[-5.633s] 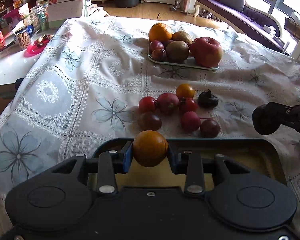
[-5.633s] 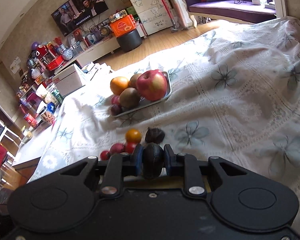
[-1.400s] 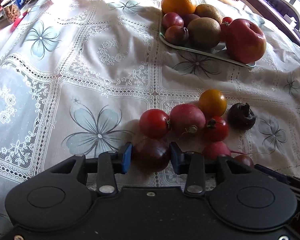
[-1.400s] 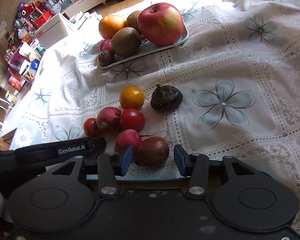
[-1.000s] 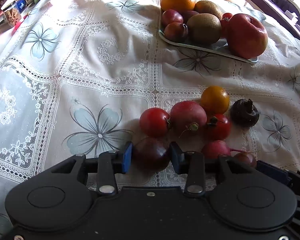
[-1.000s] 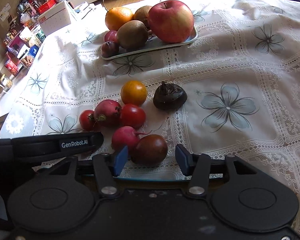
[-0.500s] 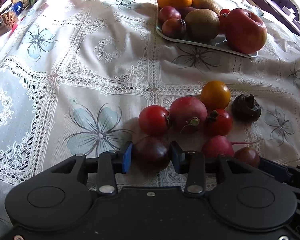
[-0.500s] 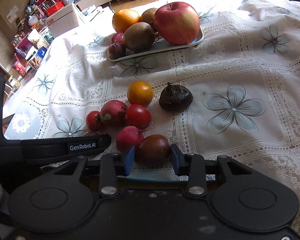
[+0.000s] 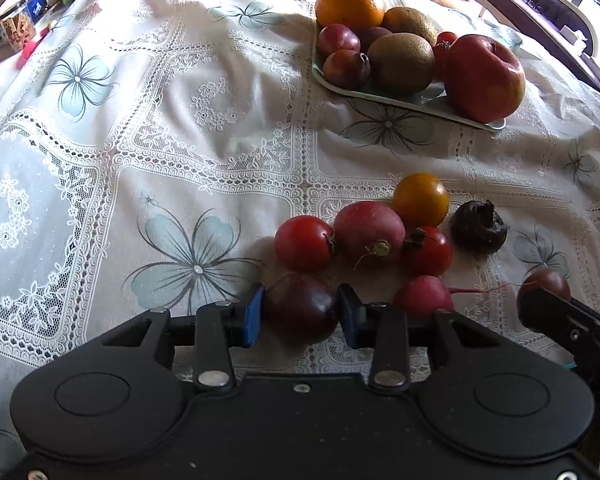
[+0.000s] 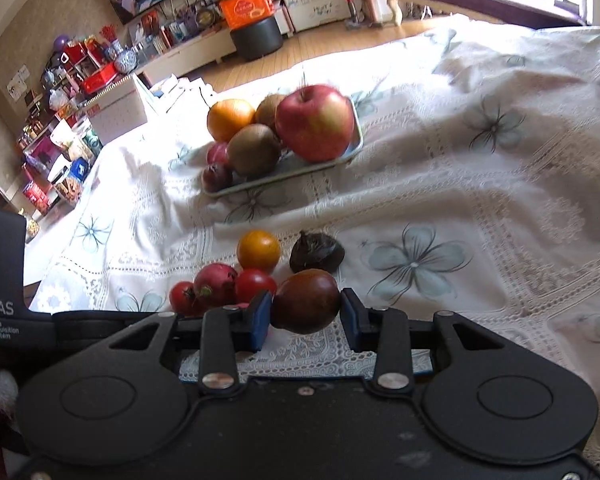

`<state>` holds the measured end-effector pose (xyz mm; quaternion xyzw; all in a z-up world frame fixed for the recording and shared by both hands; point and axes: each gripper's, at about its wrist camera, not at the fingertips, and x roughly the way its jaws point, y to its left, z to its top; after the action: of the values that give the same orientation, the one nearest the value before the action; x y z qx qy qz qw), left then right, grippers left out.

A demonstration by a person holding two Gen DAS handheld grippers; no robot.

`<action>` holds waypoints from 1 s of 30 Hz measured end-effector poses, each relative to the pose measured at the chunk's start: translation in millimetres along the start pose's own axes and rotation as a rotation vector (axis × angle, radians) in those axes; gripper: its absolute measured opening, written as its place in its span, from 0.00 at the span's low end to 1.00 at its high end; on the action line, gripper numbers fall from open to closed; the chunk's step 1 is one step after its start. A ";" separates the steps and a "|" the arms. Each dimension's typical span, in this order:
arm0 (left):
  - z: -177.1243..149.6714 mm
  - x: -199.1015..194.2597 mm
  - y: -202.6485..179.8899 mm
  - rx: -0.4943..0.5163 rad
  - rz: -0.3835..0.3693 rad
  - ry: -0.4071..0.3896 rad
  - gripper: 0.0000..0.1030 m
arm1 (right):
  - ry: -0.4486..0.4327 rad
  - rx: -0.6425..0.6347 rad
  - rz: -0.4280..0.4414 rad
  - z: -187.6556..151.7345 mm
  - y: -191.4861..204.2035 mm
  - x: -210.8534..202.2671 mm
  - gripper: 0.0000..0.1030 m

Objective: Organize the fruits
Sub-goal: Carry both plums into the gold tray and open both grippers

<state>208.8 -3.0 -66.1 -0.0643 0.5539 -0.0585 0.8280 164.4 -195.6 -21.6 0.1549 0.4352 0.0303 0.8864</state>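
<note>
Lace tablecloth point(image 9: 188, 128) with blue flowers covers the whole surface. From my left wrist camera, my left hand-held gripper point(image 9: 301, 314) has its blue pads pressed against both sides of a dark purple tomato point(image 9: 302, 307) sitting on the cloth, just in front of a red tomato point(image 9: 304, 243) and a radish point(image 9: 369, 232). Further back, a tray point(image 9: 384, 96) carries an orange, kiwis, plums and an apple point(image 9: 485, 78). Over on the right wrist camera, my right hand-held gripper point(image 10: 305, 316) is clamped on another dark tomato point(image 10: 306, 306), which looks lifted clear of the cloth, near a yellow tomato point(image 10: 258, 250).
</note>
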 end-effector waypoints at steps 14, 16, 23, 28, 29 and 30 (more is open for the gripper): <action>-36.4 -98.2 -30.0 0.085 0.047 -0.178 0.46 | -0.041 0.067 0.035 -14.5 -4.6 -74.1 0.38; -51.2 -108.0 -31.7 0.102 0.048 -0.194 0.46 | -0.022 0.087 0.038 -21.0 -9.7 -81.1 0.38; -95.3 -112.8 -29.1 0.098 0.021 -0.166 0.46 | 0.079 0.092 0.004 -47.1 -15.7 -89.2 0.38; -119.1 -113.5 -23.0 0.086 0.018 -0.137 0.46 | 0.099 0.056 -0.051 -63.0 -7.4 -88.2 0.38; -122.7 -114.6 -21.9 0.087 0.025 -0.141 0.46 | 0.099 0.047 -0.054 -64.5 -5.5 -88.3 0.38; -126.2 -115.8 -21.1 0.089 0.036 -0.147 0.46 | 0.098 0.038 -0.057 -66.3 -5.6 -90.3 0.38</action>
<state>47.6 -9.6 -4.9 -0.0217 0.4897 -0.0630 0.8693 56.2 -201.4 7.5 0.1576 0.4830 0.0044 0.8613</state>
